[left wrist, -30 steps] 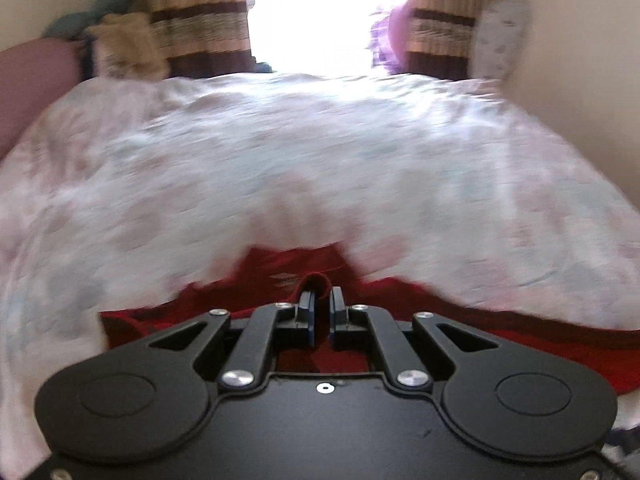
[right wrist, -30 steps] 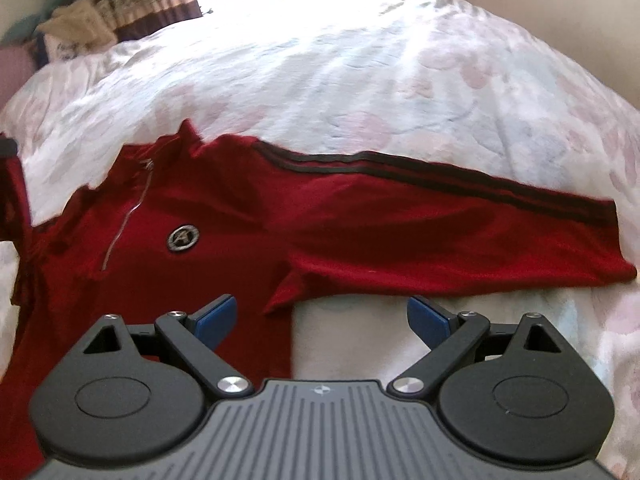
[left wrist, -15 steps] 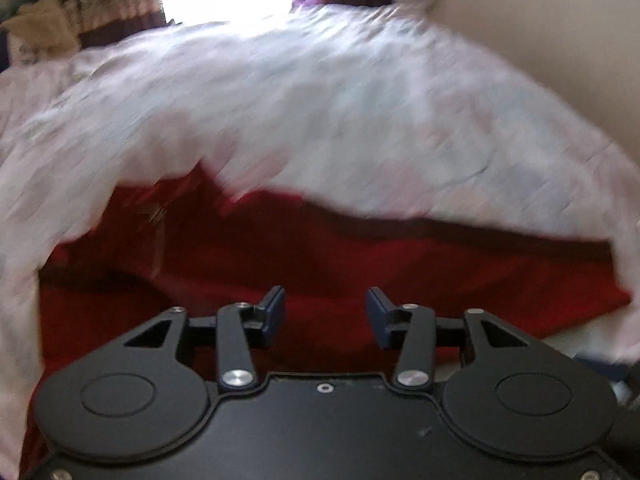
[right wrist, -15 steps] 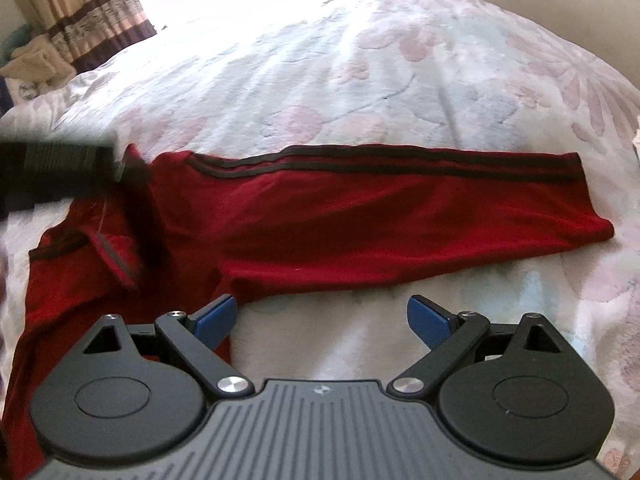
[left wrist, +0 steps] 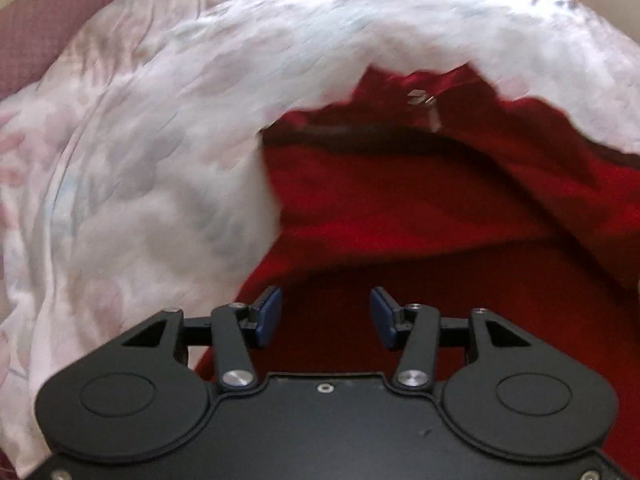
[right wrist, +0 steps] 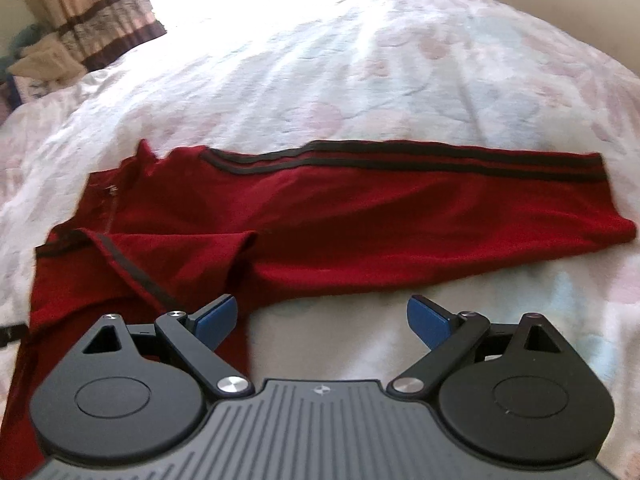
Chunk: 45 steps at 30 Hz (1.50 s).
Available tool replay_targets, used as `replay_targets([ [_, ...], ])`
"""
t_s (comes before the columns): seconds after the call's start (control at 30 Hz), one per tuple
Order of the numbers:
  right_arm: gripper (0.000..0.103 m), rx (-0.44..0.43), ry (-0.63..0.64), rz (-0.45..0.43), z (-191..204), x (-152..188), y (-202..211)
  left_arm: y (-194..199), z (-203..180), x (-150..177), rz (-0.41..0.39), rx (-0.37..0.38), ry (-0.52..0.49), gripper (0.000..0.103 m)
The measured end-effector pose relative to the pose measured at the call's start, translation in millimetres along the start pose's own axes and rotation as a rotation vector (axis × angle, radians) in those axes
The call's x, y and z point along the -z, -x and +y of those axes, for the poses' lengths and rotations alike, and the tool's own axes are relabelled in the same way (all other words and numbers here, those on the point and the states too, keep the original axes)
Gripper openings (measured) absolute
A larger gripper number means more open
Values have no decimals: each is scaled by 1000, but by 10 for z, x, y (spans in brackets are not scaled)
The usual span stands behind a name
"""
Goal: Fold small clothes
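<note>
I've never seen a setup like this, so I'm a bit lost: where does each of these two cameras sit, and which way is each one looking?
Left wrist view: sits on the left gripper, looking forward along its open fingers over the red jacket toward the floral bedspread; only the gripper shows.
Right wrist view: sits on the right gripper, fingers open, looking across the jacket's outstretched sleeve toward the curtain; only the gripper shows.
Shared: both see the same jacket, its zipper and the bedspread.
</note>
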State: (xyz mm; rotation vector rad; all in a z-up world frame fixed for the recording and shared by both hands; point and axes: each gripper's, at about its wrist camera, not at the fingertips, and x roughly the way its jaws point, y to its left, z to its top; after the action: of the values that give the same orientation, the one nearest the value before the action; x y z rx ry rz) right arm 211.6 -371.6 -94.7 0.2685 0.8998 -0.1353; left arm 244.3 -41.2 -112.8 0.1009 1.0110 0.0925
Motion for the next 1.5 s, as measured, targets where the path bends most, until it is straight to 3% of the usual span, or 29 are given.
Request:
replay_targets([
  [0.13,103,-48,114,-16,164,6,5,-79,97,176,12,-16,-2,51],
  [0.3,103,-134,315,-72,352,178,70,-137,-68,288,20,71,-50,51],
  [0.37,93,-176,391,-113,435,275,67,-154,-156,281,19,86,-73,51],
  [0.43,86,-154,447,-142,543,354,24,-182,-224,281,20,98,-88,51],
  [0.53,86,-104,565,-164,734,457,-85,-239,-275,272,24,114,-108,51],
  [0.8,73,-37,758,-126,1036,646,-343,-305,-152,252,15,171,-61,51],
  [0.87,62,-20,776,-122,1070,675,-396,-336,-87,244,20,172,-47,51],
  [1.03,24,-33,756,-111,1066,671,-395,-305,8,232,16,186,-20,51],
  [1.13,19,-38,745,-107,1060,666,-372,-274,44,233,13,188,-17,51],
  [1.5,16,-68,603,-82,965,437,-339,-167,380,200,-3,117,26,51],
])
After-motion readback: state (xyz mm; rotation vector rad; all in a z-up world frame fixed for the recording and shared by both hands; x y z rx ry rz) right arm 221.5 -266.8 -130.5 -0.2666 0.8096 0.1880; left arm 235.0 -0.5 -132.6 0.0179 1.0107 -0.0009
